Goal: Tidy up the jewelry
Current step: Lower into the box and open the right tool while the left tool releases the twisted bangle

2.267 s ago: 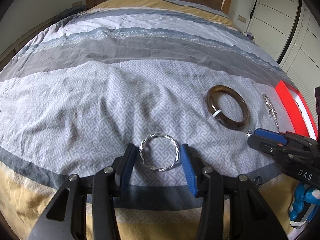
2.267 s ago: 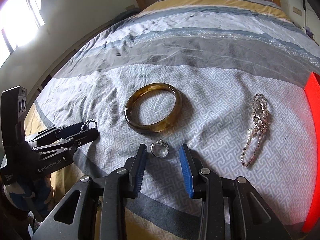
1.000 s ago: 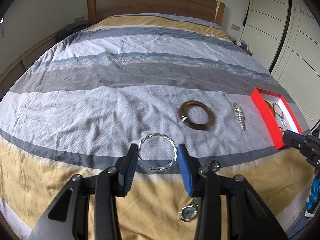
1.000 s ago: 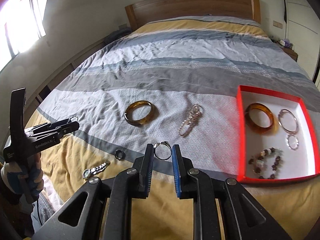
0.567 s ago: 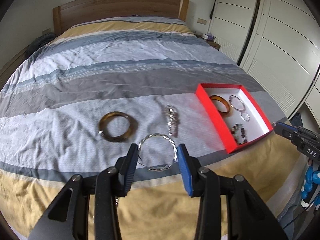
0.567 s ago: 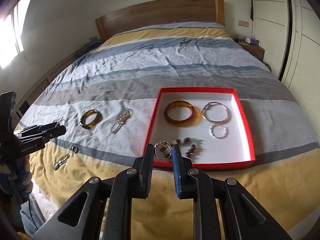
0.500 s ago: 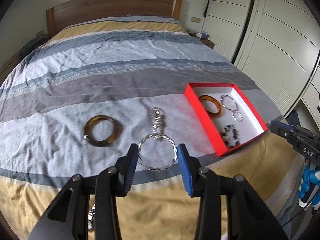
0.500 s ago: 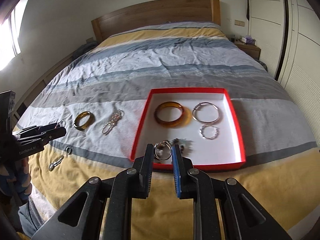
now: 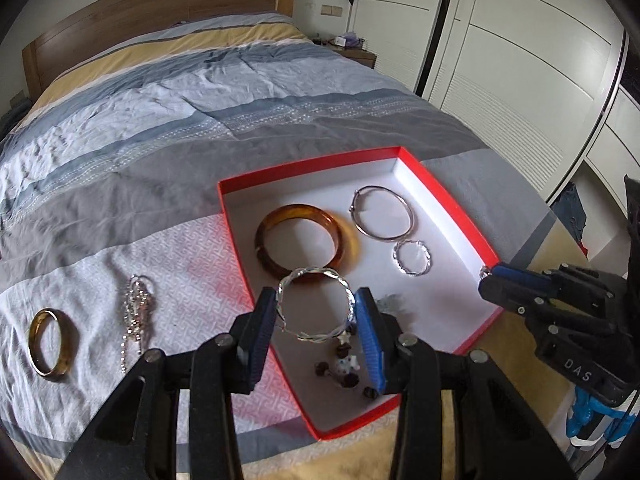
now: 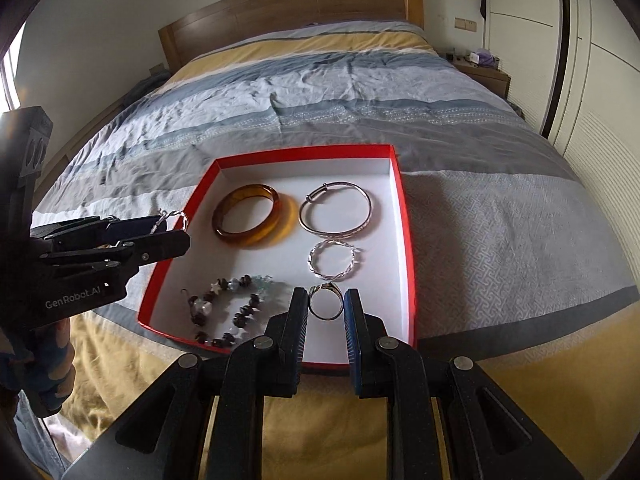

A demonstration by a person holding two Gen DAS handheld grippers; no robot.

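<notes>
A thin twisted silver bangle is gripped between the blue pads of my left gripper, which hangs over the near left part of the red box. My right gripper is shut on a small silver ring above the near edge of the red box. On the box's white floor lie an amber bangle, a plain silver bangle, a small twisted hoop and a bead bracelet. Each view also shows the other tool: the right gripper and the left gripper.
A brown-gold bangle and a sparkly chain bracelet lie on the striped bedspread left of the box. White wardrobe doors stand close on the right. A wooden headboard closes the far end, and the bed's yellow near edge runs below the box.
Both grippers have swept right across the bed, each keeping its piece. The red box, first at the right edge, now lies directly under both.
</notes>
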